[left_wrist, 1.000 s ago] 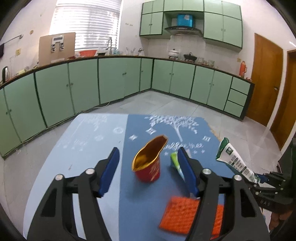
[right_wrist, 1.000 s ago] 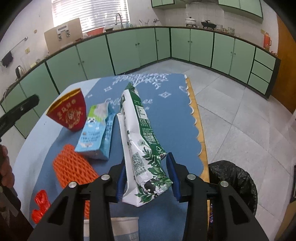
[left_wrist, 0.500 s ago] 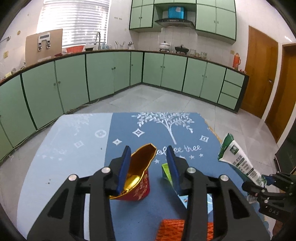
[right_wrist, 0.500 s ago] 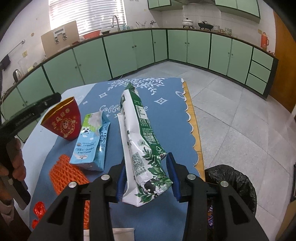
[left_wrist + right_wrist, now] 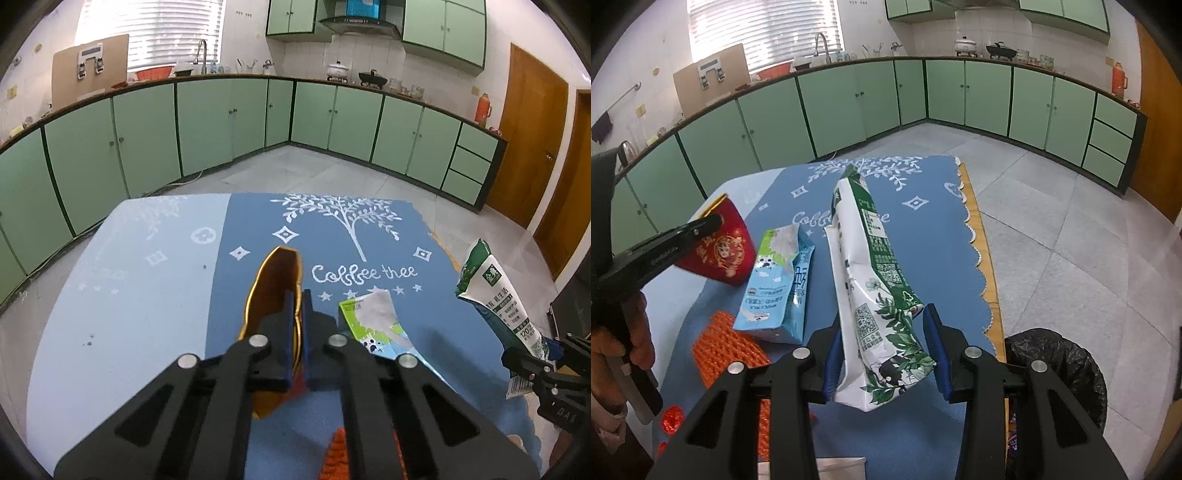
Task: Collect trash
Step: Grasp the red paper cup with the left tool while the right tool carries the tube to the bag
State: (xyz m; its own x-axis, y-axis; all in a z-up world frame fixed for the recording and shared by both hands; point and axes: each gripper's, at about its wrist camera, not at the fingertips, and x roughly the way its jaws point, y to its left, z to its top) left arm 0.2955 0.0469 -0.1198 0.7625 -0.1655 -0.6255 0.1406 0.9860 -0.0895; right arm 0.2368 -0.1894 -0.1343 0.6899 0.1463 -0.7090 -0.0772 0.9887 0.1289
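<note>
A kitchen with pale green cabinet doors [image 5: 207, 122] fills the upper half of both views. Below them, in the lower half, a counter under a blue cloth printed with a white tree [image 5: 332, 236] carries the trash. At the lower right of the right wrist view, a bin lined with a black plastic bag [image 5: 1060, 354] stands on the floor beside the counter's edge. The right tool [image 5: 884, 354], low centre in that view, grips the bottom of a long green and white flattened carton [image 5: 871, 266], one blue pad on each side. The left tool [image 5: 298, 314], centre of the left wrist view, has just been closing; its pads now pinch one wall of a red paper cup with a gold lining [image 5: 273, 288]. A light blue milk carton [image 5: 779, 284] lies flat beside the cup. An orange foam net [image 5: 727, 347] lies lower left.
</note>
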